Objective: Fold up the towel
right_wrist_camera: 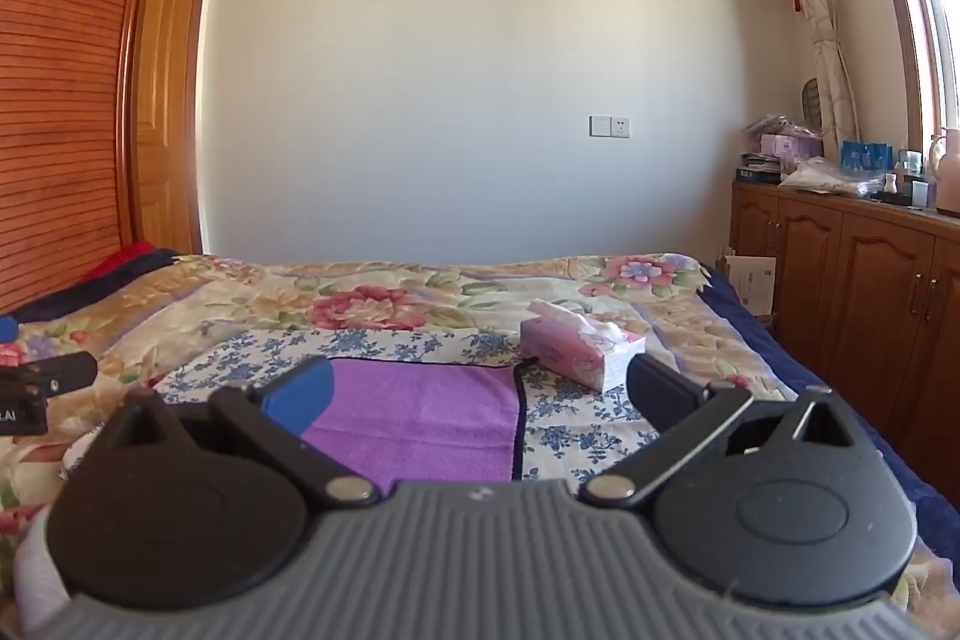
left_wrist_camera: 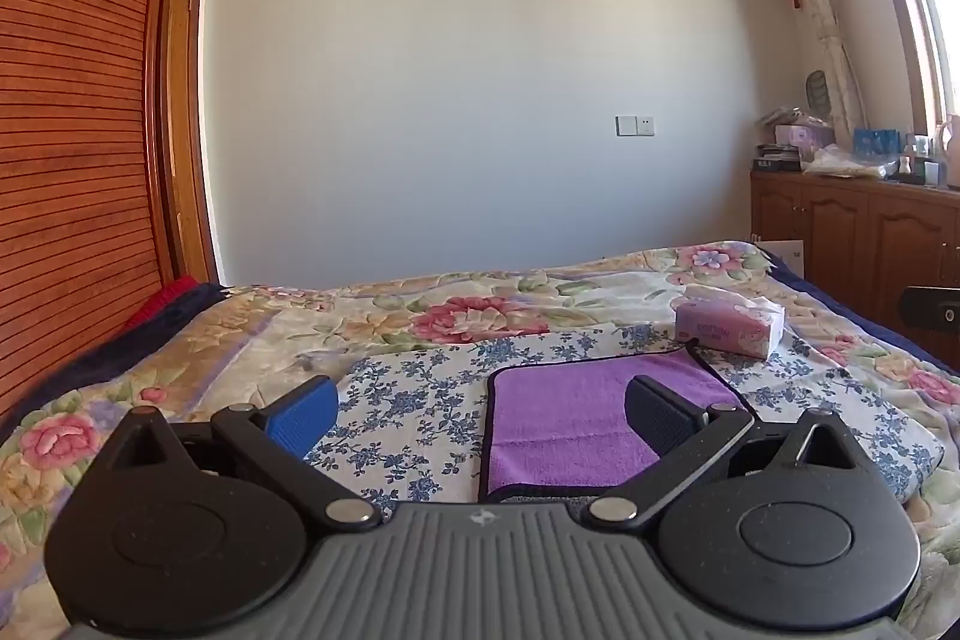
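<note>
Across the bed (left_wrist_camera: 420, 304), a blue-flowered cloth (left_wrist_camera: 408, 388) lay spread, and flat on it lay the purple towel (left_wrist_camera: 570, 424), seemingly unfolded, so every fold appeared left to do. Beyond it sat a tissue pack (right_wrist_camera: 579, 349). Both the left gripper (left_wrist_camera: 480, 415) and right gripper (right_wrist_camera: 480, 394) hung above with fingers spread, holding nothing. Only the right view showed the towel's right edge clear.

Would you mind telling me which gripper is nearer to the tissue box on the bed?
Right. The right gripper has the tissue box just beyond its right finger. The left gripper sits farther left, with the box well off to its right.
</note>
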Tool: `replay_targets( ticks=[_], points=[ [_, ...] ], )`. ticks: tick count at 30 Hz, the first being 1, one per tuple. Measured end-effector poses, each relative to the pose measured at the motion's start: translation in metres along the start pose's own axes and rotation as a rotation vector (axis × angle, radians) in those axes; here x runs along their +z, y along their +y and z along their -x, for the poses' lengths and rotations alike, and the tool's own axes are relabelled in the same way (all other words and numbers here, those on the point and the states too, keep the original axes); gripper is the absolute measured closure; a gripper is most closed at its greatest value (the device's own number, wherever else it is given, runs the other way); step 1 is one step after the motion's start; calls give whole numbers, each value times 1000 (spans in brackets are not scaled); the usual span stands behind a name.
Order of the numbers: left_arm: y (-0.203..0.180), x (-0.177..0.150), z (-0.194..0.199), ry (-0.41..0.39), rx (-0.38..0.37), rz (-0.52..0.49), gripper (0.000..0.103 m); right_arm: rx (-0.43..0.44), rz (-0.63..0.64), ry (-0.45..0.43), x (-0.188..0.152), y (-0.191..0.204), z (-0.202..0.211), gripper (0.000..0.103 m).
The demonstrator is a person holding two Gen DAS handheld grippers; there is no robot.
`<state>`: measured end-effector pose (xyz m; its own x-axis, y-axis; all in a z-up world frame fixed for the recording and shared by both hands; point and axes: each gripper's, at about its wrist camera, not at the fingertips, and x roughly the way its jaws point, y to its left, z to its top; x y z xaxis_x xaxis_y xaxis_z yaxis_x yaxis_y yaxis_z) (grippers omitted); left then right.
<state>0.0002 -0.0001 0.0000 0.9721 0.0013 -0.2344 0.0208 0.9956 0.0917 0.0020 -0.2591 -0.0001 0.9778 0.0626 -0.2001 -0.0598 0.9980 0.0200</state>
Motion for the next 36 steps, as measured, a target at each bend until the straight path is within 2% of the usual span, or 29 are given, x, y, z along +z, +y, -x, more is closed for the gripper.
replay_targets(
  ticks=[36],
  points=[
    [0,0,0,0,0,3,0,2,5,-3,0,2,0,0]
  ],
)
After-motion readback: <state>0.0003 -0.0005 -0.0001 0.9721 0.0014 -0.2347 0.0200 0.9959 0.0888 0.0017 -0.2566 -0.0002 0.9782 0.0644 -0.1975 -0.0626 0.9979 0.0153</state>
